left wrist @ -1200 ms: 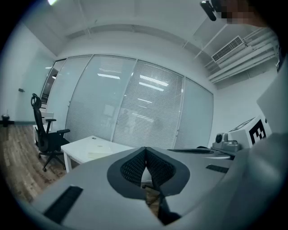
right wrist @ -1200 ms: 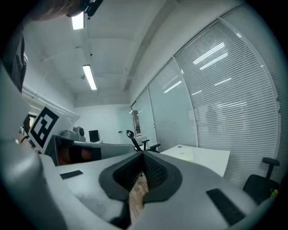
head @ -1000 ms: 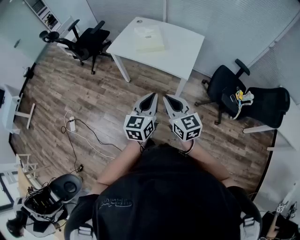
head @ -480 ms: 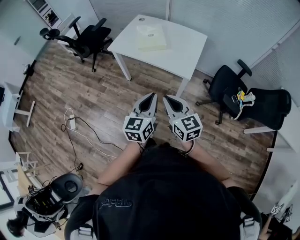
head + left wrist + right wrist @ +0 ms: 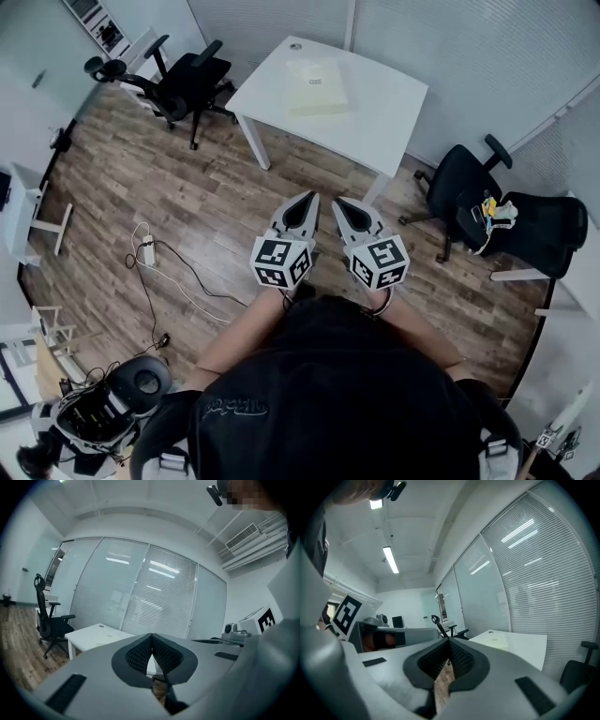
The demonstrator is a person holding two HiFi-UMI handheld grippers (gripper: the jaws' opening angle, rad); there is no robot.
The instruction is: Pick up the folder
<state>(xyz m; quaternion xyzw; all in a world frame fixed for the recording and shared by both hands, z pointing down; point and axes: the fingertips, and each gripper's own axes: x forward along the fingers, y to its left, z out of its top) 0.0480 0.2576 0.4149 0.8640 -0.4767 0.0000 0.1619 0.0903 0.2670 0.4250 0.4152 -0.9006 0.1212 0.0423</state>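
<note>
The left claw (image 5: 307, 199) and right claw (image 5: 340, 203) are held side by side above the wood floor (image 5: 187, 206). Each is pinched fully together with nothing between its pads (both gripper views show the tips meeting). The folder (image 5: 319, 84), pale yellow, lies flat on the white desk (image 5: 380, 127) at twelve o'clock from the claws, well apart from them. A chair (image 5: 187, 80) stands at ten o'clock and a second chair (image 5: 466, 187) at three o'clock.
</note>
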